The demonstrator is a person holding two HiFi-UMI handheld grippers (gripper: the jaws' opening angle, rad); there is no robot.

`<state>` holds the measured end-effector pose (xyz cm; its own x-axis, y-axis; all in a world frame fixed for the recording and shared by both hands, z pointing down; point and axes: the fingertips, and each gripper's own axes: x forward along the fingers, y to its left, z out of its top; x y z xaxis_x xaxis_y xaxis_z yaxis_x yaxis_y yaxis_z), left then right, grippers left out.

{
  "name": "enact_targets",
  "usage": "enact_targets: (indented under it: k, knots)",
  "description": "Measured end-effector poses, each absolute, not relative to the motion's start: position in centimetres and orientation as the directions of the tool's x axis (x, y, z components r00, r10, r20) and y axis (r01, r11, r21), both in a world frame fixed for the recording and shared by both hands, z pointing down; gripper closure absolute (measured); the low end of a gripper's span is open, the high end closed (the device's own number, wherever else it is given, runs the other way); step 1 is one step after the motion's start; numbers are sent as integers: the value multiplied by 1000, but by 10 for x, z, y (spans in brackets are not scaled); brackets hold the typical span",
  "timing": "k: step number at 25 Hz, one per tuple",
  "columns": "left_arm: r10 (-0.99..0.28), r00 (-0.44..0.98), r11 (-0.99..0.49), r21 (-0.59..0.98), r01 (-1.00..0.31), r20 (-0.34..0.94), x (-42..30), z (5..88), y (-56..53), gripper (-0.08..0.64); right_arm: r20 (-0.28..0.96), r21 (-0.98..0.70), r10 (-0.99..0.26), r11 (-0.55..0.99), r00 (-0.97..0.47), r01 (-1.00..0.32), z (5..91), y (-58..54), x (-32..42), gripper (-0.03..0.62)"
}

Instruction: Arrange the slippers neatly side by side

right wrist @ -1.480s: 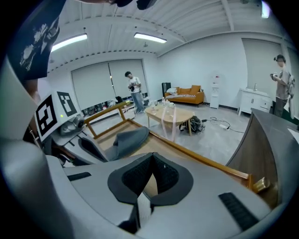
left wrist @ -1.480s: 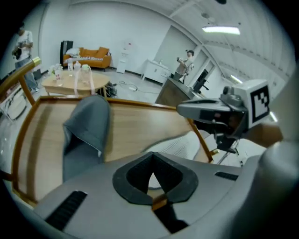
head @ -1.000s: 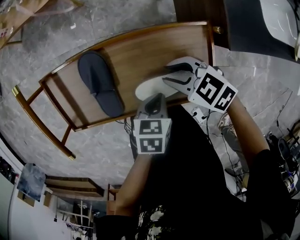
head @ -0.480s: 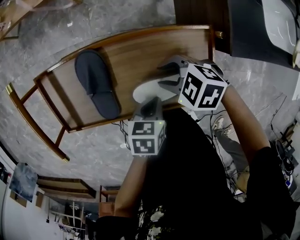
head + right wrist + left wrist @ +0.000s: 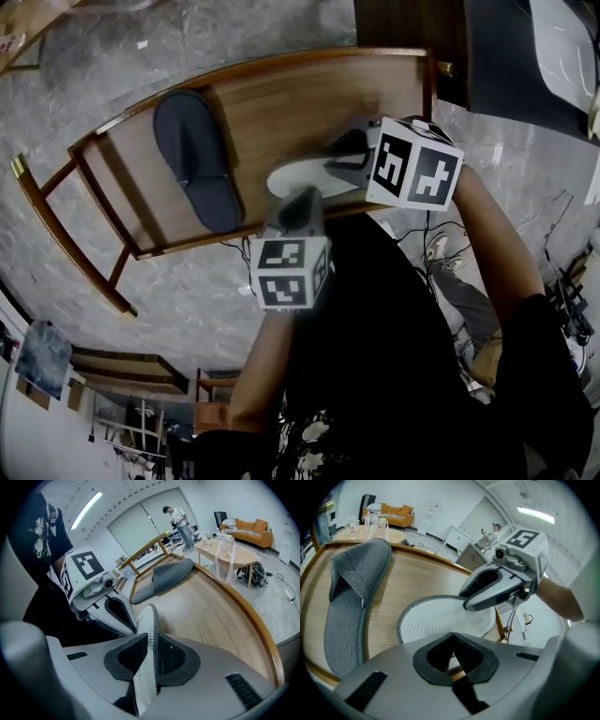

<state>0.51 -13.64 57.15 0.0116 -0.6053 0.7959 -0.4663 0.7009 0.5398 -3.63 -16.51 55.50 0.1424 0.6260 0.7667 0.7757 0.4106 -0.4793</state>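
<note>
A grey felt slipper (image 5: 194, 159) lies flat on the wooden table (image 5: 281, 98). Its mate (image 5: 298, 178), ribbed white sole up, sits at the table's near edge, clamped in the right gripper (image 5: 339, 157), whose jaws have just been closing. The left gripper (image 5: 303, 195) has its jaws together.

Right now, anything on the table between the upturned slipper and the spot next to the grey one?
Nothing visible: bare table between the upturned slipper and the grey slipper. The right gripper, jaws just closing, pinches its edge; the shut left gripper sits at the near edge, off that path.
</note>
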Motion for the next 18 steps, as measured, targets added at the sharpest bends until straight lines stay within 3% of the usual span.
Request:
enact_targets:
  k: [8,13,18]
  knots:
    - [-615,-164,743,496,-449,772,-38,555,-119,558,723,-469,689,534,-41,704,519,-170,-61,561]
    - [-599,-296,767,425,-481,744,-77,545,-120,558,736,-399,646,655,-203,642,505,-181,-80,567]
    - [-608,-321,750,392,-533,726,-104,544,-141,558,726,-376,573,794,-380,478,490,-199,-93,568]
